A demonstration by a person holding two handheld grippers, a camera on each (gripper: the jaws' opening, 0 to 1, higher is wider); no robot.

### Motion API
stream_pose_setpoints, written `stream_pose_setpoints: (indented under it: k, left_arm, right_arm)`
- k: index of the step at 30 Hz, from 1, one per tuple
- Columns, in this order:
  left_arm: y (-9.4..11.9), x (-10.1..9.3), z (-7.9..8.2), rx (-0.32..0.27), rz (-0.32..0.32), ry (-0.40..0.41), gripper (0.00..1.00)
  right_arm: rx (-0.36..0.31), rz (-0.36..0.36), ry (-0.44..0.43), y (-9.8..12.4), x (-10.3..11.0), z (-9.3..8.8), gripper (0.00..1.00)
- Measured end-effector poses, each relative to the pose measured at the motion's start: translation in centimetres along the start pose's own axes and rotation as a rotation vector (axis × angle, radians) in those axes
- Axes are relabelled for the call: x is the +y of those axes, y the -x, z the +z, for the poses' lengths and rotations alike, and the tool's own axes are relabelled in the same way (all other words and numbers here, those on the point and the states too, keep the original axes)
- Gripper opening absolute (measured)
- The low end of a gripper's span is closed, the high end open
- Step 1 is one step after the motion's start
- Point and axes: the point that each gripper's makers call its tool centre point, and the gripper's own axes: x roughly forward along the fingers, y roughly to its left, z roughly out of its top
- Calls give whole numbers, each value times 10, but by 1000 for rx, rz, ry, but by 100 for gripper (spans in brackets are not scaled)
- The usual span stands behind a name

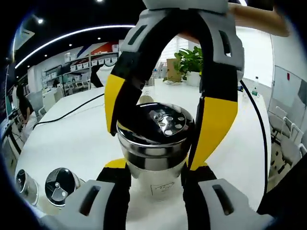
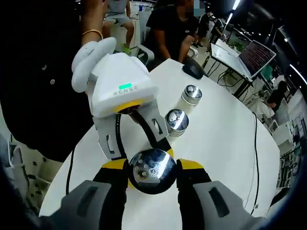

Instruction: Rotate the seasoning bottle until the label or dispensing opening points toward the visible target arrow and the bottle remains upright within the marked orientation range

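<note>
I saw both grippers crowding the seasoning bottle (image 2: 151, 170) from opposite sides, the left gripper (image 2: 144, 160) and right gripper (image 2: 152, 171) leaving no gap around its cap. Just beyond stood two spare shakers (image 2: 177, 120), blocking the far side. A black cable (image 2: 255, 143) trailed along the right, and open white table (image 2: 225, 139) lay between the shakers and the cable.

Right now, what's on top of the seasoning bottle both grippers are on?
The seasoning bottle carries a shiny metal shaker cap with round dispensing holes. The right gripper straddles the cap, covering its sides; the bottle's contents can't be seen.
</note>
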Motion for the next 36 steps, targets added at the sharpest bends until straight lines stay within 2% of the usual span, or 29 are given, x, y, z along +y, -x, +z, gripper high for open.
stream_pose_setpoints:
  k: [3, 5, 6, 8, 11, 12, 13, 14, 15, 17, 18, 21, 23, 25, 26, 28, 30, 31, 32, 33, 34, 36]
  left_arm:
    - [-2, 0, 1, 7, 9, 0, 43]
    - [-2, -1, 1, 9, 7, -9, 44]
    - [-2, -1, 1, 10, 8, -9, 44]
    - [-1, 0, 0, 19, 14, -16, 44]
    - [-1, -1, -2, 38, 4, -47, 45]
    - [0, -5, -2, 44, -33, -59, 47]
    - [2, -6, 0, 31, -48, -72, 49]
    - [5, -3, 3, 15, -34, -95, 51]
    - [7, -2, 3, 17, -35, -111, 51]
    - [14, -1, 5, 20, -34, -121, 52]
    - [17, -1, 6, 17, -33, -121, 53]
    - [27, -5, 12, -1, -58, -113, 56]
    - [32, -8, 17, -19, -76, -111, 61]
    - [38, -15, 25, -42, -125, -81, 66]
    - [42, -20, 31, -70, -161, -35, 70]
    - [47, -17, 37, -91, -155, -24, 78]
    - [52, -18, 42, -104, -170, -44, 86]
    - [56, -19, 46, -119, -183, -48, 88]
    - [59, -21, 48, -127, -203, -43, 89]
    - [61, -21, 48, -124, -211, -40, 91]
    - [65, -20, 49, -121, -216, -39, 94]
    - [68, -18, 50, -126, -219, -41, 98]
  right_arm:
    - [-26, -22, -58, 1, -2, -2, 38]
    - [-68, -45, -163, 3, -4, 1, 38]
    - [-113, -56, -218, 6, -5, 6, 38]
    - [-188, -109, -266, 14, -13, 13, 38]
    - [-204, -171, -331, 26, -21, 8, 38]
    - [-219, -217, -351, 32, -27, 7, 38]
    - [-238, -248, -371, 38, -31, 7, 38]
    - [-284, -270, -417, 47, -35, 9, 38]
    - [-300, -282, -438, 50, -37, 9, 38]
    - [-334, -396, -512, 73, -54, -3, 38]
    - [-331, -422, -522, 77, -58, -7, 38]
    - [-306, -617, -633, 106, -84, -44, 38]
    - [-287, -716, -726, 122, -96, -69, 38]
    - [-273, -786, -761, 133, -104, -85, 38]
    - [-266, -823, -804, 139, -109, -96, 38]
    - [-230, -878, -841, 147, -116, -115, 38]
    - [-180, -914, -830, 152, -126, -135, 38]
    - [-103, -956, -804, 157, -129, -149, 38]
    - [-82, -967, -792, 158, -131, -153, 38]
    - [-83, -967, -795, 158, -132, -155, 38]
    - [-104, -953, -851, 155, -134, -160, 38]
    - [-90, -961, -877, 153, -138, -169, 38]
